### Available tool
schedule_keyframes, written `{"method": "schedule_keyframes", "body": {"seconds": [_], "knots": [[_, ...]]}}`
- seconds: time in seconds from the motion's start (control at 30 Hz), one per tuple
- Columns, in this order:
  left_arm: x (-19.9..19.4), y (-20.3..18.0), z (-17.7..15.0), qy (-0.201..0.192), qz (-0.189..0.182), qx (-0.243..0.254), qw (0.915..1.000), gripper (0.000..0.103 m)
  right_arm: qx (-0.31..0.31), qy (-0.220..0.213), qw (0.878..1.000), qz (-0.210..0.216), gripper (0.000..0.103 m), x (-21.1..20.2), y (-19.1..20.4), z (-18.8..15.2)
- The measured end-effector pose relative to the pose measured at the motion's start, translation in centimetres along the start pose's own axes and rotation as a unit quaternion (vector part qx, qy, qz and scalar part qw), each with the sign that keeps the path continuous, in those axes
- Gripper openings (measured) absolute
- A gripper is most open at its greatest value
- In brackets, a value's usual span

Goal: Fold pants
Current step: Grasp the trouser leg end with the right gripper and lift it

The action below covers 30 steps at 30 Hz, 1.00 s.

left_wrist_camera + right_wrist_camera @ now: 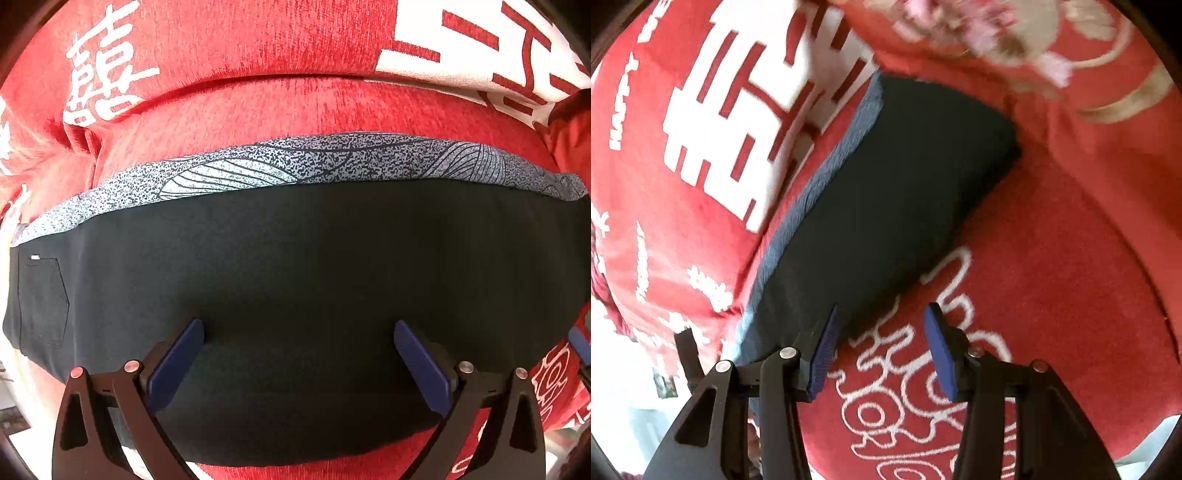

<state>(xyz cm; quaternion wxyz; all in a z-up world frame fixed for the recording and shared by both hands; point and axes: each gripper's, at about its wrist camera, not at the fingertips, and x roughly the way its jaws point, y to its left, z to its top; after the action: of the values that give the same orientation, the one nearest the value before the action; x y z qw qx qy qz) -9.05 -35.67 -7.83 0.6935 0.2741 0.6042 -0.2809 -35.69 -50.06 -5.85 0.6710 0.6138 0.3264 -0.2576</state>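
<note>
The red blanket [1052, 240] carried white lettering. Along its left edge in the right wrist view ran the English words "HAPPY WE…" [624, 92] — the rest was cut off. Beside them stood a large white double-happiness character [738, 122]. In the left wrist view a smaller white Chinese character [107, 70] showed — its strokes too dense to read surely.

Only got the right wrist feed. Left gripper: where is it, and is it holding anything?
Observer: The left gripper hangs over the dark pants, jaws wide apart, pinching nothing.
Operator: Which end of the pants is that?
Observer: Can't say for sure, but a pocket shows at the left edge of the left wrist view.
Operator: Anything beyond the pants there?
Observer: Only the red blanket with white characters.
</note>
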Motion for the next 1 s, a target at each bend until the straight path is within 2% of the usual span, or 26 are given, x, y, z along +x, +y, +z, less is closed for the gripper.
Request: {"method": "schedule_keyframes", "body": {"seconds": [0.23, 0.33, 0.4, 0.43, 0.5, 0.53, 0.57, 0.6, 0.67, 0.83, 0.9, 1.0], "knots": [[0.0, 0.0, -0.1, -0.004, 0.002, 0.000, 1.0000, 0.103, 0.029, -0.050, 0.998, 0.040, 0.052, 0.6, -1.6, 2.1], [-0.1, -0.1, -0.2, -0.006, 0.003, -0.002, 1.0000, 0.103, 0.032, -0.072, 0.996, 0.049, 0.057, 1.3, -1.1, 3.6], [-0.1, -0.1, -0.2, -0.007, 0.002, -0.002, 1.0000, 0.103, 0.027, -0.075, 0.996, 0.044, 0.057, 1.8, -0.3, 4.2], [-0.1, -0.1, -0.2, -0.008, 0.002, -0.001, 1.0000, 0.103, 0.029, -0.068, 0.997, 0.038, 0.056, 2.2, 0.0, 4.5], [-0.1, -0.1, -0.2, -0.006, -0.001, 0.001, 1.0000, 0.103, 0.037, -0.055, 0.998, 0.012, 0.036, 2.3, 0.4, 5.0], [-0.2, -0.1, -0.1, -0.004, -0.002, 0.000, 1.0000, 0.103, 0.037, -0.047, 0.998, -0.007, 0.019, 2.2, 0.6, 5.2], [-0.3, 0.0, 0.0, 0.001, -0.002, -0.004, 1.0000, 0.103, 0.037, -0.041, 0.998, -0.013, 0.016, 2.0, 0.6, 5.3], [-0.5, 0.0, 0.1, 0.003, -0.002, -0.009, 1.0000, 0.102, 0.033, -0.041, 0.999, -0.009, 0.015, 1.7, 0.8, 5.3], [-1.5, -0.6, 0.3, -0.002, -0.013, -0.007, 0.9999, 0.081, 0.005, -0.041, 0.999, -0.009, 0.014, 0.9, 1.7, 5.4], [-5.1, -5.6, 1.7, -0.066, -0.039, 0.044, 0.9961, 0.080, -0.053, -0.048, 0.997, 0.009, 0.014, -0.9, 4.2, 5.3], [-5.2, -8.5, 2.6, -0.084, -0.035, 0.066, 0.9936, 0.081, -0.057, -0.048, 0.997, 0.016, 0.014, -1.2, 4.4, 5.2], [-2.4, -11.2, 3.2, -0.046, -0.016, 0.087, 0.9951, 0.081, -0.059, -0.046, 0.997, 0.021, 0.014, -1.5, 4.5, 5.1]]}}
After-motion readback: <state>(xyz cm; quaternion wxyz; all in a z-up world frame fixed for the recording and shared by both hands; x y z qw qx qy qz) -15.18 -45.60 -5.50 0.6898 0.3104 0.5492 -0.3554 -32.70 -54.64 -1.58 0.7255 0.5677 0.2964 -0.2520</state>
